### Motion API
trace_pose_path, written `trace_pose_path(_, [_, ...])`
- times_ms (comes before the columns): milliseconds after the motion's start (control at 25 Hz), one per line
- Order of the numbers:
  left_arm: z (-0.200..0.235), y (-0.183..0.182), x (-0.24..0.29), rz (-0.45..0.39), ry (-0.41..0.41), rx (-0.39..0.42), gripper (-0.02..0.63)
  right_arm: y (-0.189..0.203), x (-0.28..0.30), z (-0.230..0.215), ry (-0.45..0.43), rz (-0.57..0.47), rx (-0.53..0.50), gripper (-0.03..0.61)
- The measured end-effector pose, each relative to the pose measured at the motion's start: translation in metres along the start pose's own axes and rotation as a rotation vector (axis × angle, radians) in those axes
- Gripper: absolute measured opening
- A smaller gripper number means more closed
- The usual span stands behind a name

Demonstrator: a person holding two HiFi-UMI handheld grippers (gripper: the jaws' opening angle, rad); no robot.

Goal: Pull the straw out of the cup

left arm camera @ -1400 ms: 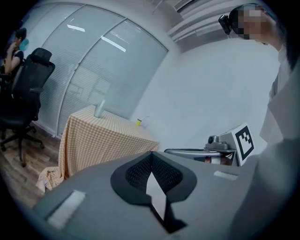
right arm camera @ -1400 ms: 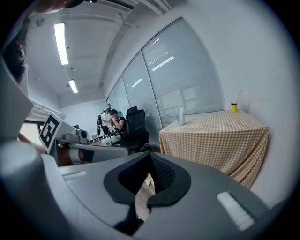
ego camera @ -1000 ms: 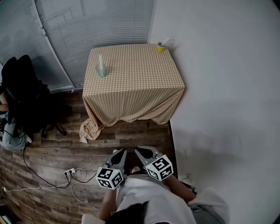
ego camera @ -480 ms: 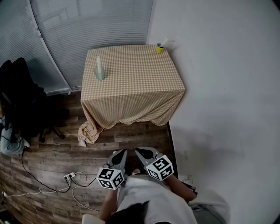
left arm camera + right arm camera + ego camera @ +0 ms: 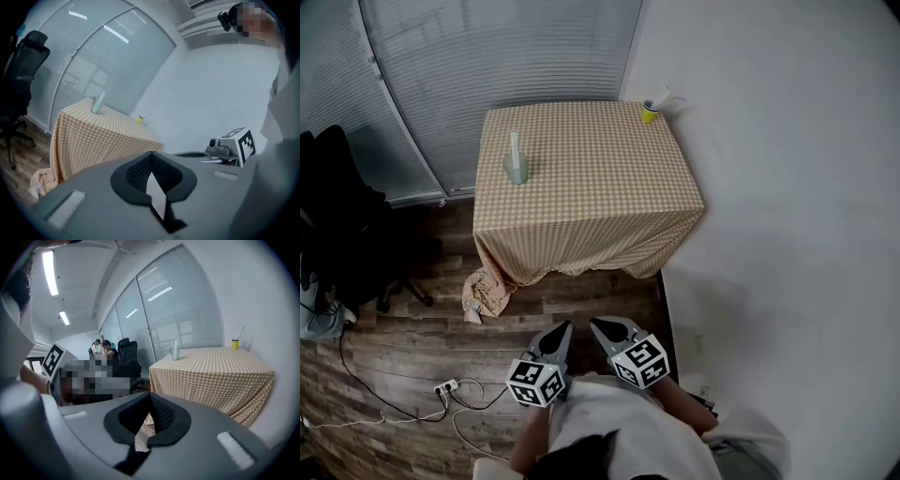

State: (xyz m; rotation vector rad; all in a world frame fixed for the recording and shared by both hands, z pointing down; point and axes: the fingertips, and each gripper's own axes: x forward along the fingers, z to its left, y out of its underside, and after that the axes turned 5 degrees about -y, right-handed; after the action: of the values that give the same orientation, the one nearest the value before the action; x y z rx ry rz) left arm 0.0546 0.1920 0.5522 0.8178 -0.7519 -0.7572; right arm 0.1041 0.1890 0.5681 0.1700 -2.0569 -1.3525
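Head view, left to right: a black office chair (image 5: 342, 220) stands on the wood floor (image 5: 403, 347) before the blinds (image 5: 487, 56); a power strip (image 5: 445, 385) with its cables lies on the floor below it; we see a table (image 5: 591, 202) under a checked cloth set into the corner; a pale cup (image 5: 517, 170) stands near the table's left edge with a white straw (image 5: 514, 143) upright in it; in the foreground we hold the left gripper (image 5: 562, 327) and the right gripper (image 5: 598, 325) side by side, low over the floor and well apart from the table, both pointing towards it; the left gripper view (image 5: 151, 153) shows its jaws closed tip to tip on nothing, and the right gripper view (image 5: 150, 394) shows the same; a yellow cup (image 5: 649, 113) stands at the table's far right corner, just beside the white wall (image 5: 787, 187), with a thin bent straw (image 5: 663, 96) leaning out of it towards that wall; both straws sit in their cups.
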Motion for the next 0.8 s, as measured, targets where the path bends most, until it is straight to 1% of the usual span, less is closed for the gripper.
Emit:
trace_pose_path(160, [0.014,-0.015,0.015,0.008,0.002,0.008,0.014,-0.013,0.018,-0.009,0.018,0.010,-0.020,0.006])
trace_pose_path(360, [0.025,-0.037,0.036,0.011,0.073,0.032,0.014,-0.031,0.037,-0.018,0.053,0.004,-0.053,0.006])
trace_pose_path(600, [0.039,-0.068,0.049,0.023,0.141,0.088,0.014,-0.063,0.049,-0.038,0.137,-0.054,0.007,0.006])
trace_pose_path(680, [0.046,-0.077,0.052,0.019,0.148,0.098,0.014,-0.071,0.057,-0.041,0.145,-0.059,0.012,0.006])
trace_pose_path(800, [0.060,-0.087,0.054,0.018,0.150,0.109,0.014,-0.081,0.073,-0.037,0.135,-0.052,-0.016,0.006])
